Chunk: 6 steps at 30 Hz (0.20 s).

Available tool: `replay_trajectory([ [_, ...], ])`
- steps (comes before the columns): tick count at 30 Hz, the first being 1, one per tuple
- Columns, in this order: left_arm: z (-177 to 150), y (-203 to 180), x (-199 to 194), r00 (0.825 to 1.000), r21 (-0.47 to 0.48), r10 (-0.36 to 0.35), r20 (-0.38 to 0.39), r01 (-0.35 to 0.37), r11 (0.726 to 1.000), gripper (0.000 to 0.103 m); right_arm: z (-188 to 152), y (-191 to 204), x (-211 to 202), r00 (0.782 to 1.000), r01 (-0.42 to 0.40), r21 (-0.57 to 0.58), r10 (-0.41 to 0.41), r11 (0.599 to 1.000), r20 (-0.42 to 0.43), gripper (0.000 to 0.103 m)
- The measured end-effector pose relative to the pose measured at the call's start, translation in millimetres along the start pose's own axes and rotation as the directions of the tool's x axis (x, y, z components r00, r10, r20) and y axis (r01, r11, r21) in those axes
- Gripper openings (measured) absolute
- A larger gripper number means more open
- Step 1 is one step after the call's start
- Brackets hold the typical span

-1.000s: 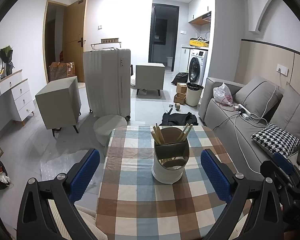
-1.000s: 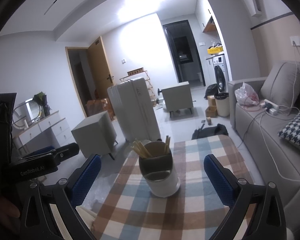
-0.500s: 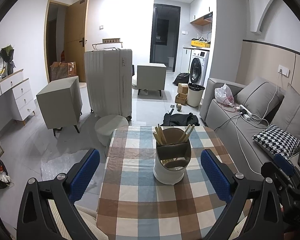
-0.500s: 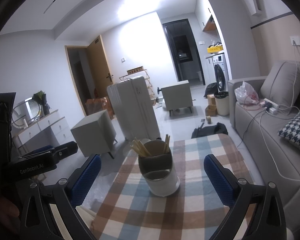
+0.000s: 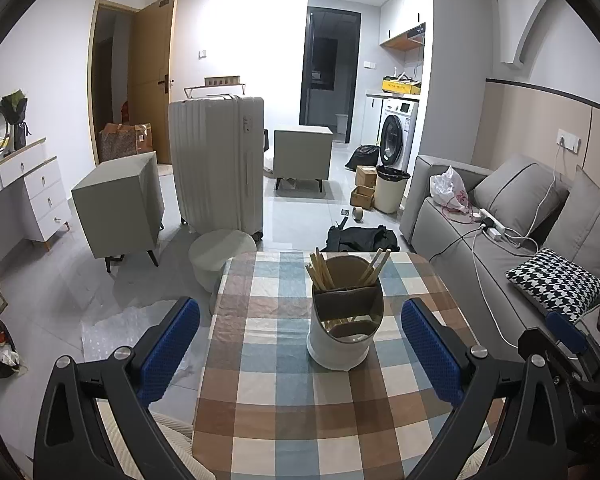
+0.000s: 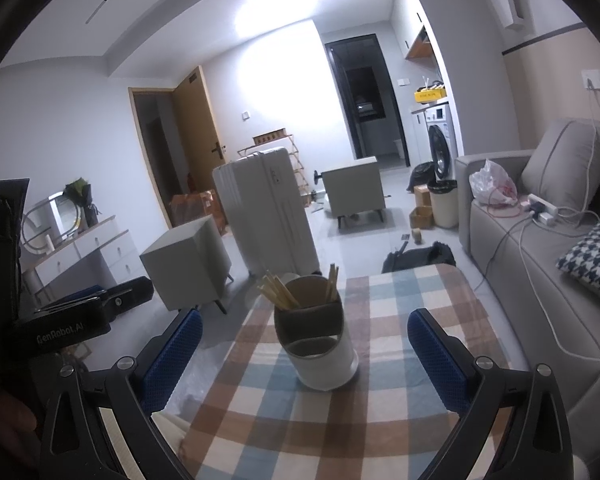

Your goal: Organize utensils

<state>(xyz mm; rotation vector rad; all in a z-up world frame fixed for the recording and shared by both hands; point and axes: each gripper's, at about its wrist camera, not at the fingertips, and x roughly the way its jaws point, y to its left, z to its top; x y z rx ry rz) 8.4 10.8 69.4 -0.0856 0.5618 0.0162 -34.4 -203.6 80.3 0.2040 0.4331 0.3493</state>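
Left tongs (image 5: 300,344) spread wide, gripping nothing, blue pads (image 5: 169,346) flanking the view above the near half of the worktop (image 5: 259,420); right tongs (image 6: 304,350) equally wide and empty, hovering over the same checked cloth. Utensil holder (image 5: 344,336) upright near the middle of the worktop, white at the base with a brown upper band, split into compartments; sits between the fingers of both tongs in each view, but further off and touching neither. Wooden chopsticks (image 5: 320,276) bundled in the rear left compartment, leaning left; a few more chopsticks (image 5: 376,266) at the rear right, leaning right; front compartment seemingly holding some lying low, too dim to tell. Beyond the worktop: pale suitcase (image 5: 217,164) standing on the floor, round stool (image 5: 219,250) just past the worktop's far left corner, grey sofa (image 5: 512,240) along the right side with a houndstooth cushion (image 5: 556,282).
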Motion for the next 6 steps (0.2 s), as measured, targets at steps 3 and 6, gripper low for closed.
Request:
replay_trajectory([
  [3, -1.2, -0.6, 2.1, 1.0, 0.001, -0.008, -0.001, 0.008, 1.0, 0.099, -4.2, -1.7, 2.5, 1.0, 0.001, 0.004, -0.001, 1.0, -0.009, 0.103],
  [6, -1.7, -2.2, 6.6, 1.0, 0.003, -0.021, -0.007, 0.021, 1.0, 0.098, -5.9, -3.8, 8.4, 1.0, 0.0, 0.005, 0.0, 1.0, -0.019, 0.103],
])
